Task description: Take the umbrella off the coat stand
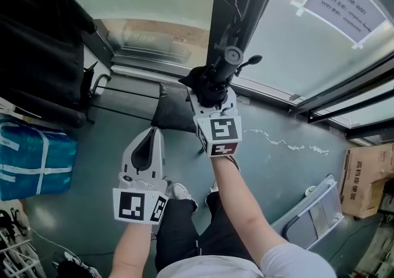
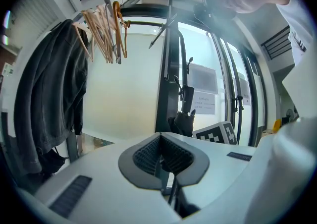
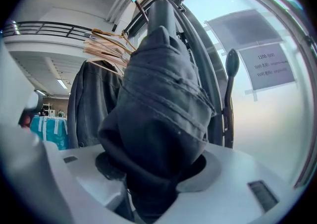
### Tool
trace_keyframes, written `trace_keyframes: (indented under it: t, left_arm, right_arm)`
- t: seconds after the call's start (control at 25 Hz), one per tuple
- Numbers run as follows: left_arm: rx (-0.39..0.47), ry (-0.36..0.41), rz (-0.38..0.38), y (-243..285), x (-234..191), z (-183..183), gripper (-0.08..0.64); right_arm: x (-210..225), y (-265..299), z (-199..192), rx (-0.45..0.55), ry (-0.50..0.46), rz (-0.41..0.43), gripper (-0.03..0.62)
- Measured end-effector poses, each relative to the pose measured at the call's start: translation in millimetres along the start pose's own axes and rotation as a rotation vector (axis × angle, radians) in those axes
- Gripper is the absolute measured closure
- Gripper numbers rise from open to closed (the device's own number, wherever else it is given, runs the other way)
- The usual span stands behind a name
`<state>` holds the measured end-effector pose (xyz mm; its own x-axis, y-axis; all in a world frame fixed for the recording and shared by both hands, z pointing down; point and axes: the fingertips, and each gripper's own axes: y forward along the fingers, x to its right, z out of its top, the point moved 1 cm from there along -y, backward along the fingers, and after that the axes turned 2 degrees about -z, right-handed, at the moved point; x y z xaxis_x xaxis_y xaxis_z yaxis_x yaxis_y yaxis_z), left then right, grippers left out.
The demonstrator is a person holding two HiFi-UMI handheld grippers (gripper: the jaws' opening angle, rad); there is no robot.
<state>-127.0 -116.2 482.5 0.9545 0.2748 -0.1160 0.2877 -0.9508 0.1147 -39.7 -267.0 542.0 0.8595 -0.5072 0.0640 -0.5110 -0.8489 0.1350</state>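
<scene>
A folded dark umbrella (image 1: 206, 81) hangs against the black coat stand (image 1: 233, 56), just below its hooked top. My right gripper (image 1: 213, 97) is shut on the umbrella's bunched fabric. In the right gripper view the umbrella (image 3: 158, 114) fills the space between the jaws of the right gripper (image 3: 151, 168). The stand's pole (image 3: 161, 12) rises behind it. My left gripper (image 1: 151, 138) hangs lower and to the left, apart from the stand; it is shut with nothing in it. In the left gripper view the pads of the left gripper (image 2: 162, 156) meet, and the umbrella (image 2: 184, 121) shows beyond them.
A dark coat (image 1: 37, 37) hangs on a rack at the left beside wooden hangers (image 2: 101, 29). A blue wrapped bundle (image 1: 31, 160) lies below it. A glass wall with a paper notice (image 1: 345, 3) stands behind the stand. A folded step ladder (image 1: 314, 209) and a cardboard box (image 1: 366, 178) sit at the right.
</scene>
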Motion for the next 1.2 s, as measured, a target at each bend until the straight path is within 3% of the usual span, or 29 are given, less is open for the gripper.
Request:
trace_keyframes:
  t: [0.36, 1.2]
  left_arm:
    - [0.000, 0.002, 0.018, -9.2, 10.7, 34.2, 0.538]
    - [-0.012, -0.006, 0.038, -10.0, 15.3, 67.8, 0.537]
  right_arm:
    - [-2.8, -8.7, 31.9, -0.005, -0.005, 0.025, 0.345]
    - [0.4, -2.4, 74.6, -0.013, -0.041, 0.046, 0.347]
